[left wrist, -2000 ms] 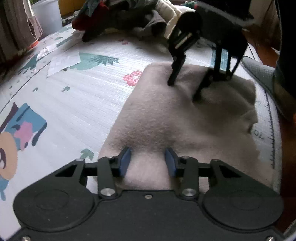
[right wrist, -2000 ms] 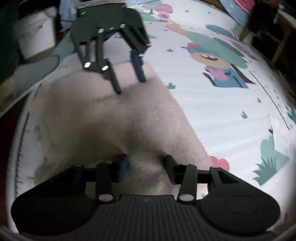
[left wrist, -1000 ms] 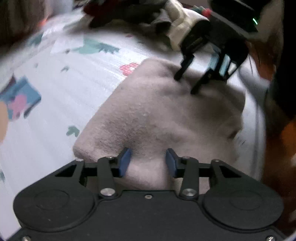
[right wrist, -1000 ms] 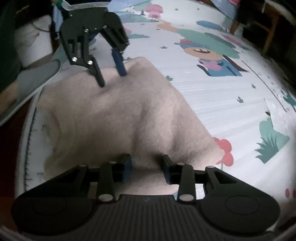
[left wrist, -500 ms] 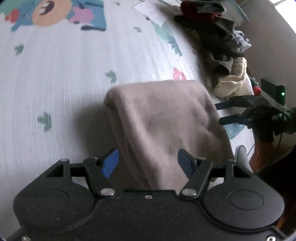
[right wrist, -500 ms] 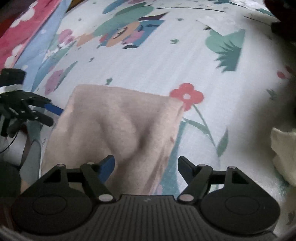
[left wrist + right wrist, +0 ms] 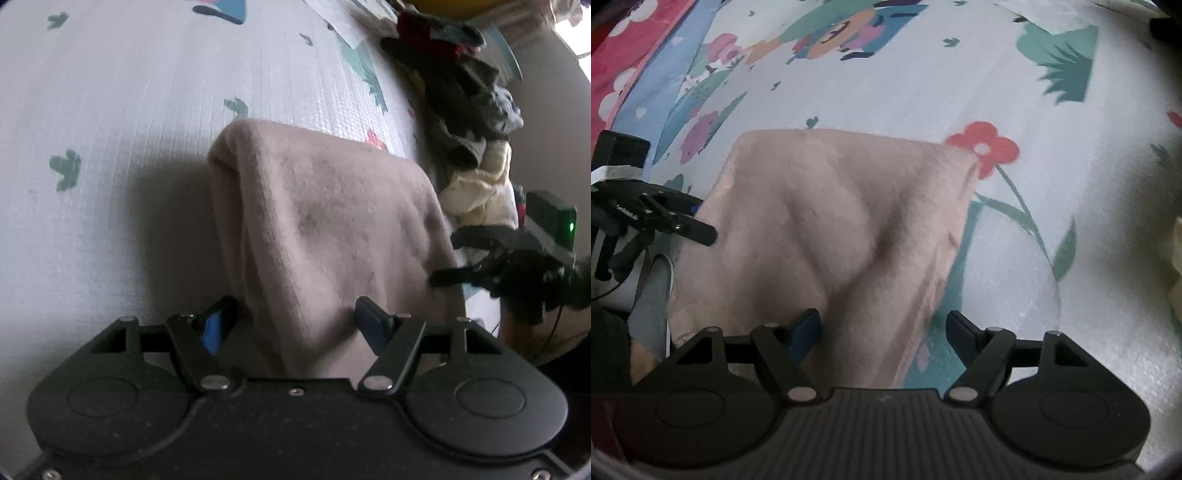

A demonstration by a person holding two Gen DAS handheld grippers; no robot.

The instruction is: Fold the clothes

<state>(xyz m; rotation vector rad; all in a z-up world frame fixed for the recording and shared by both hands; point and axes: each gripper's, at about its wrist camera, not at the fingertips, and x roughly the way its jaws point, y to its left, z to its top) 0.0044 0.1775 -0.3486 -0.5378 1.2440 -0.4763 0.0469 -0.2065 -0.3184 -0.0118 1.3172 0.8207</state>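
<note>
Left wrist view: left gripper jaws spread and have just been opening, pads clear of the folded beige garment lying between them on the play mat; clothes pile far right. Fabric looks soft, light, floppy; best pinched at a folded edge or corner. Right wrist view: right gripper also spread, garment edge between the jaws, not pinched. No legible writing or labels.

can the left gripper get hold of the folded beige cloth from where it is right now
Probably yes. The left gripper is open, and the near end of the beige cloth already lies between its fingers, nothing blocking.
</note>
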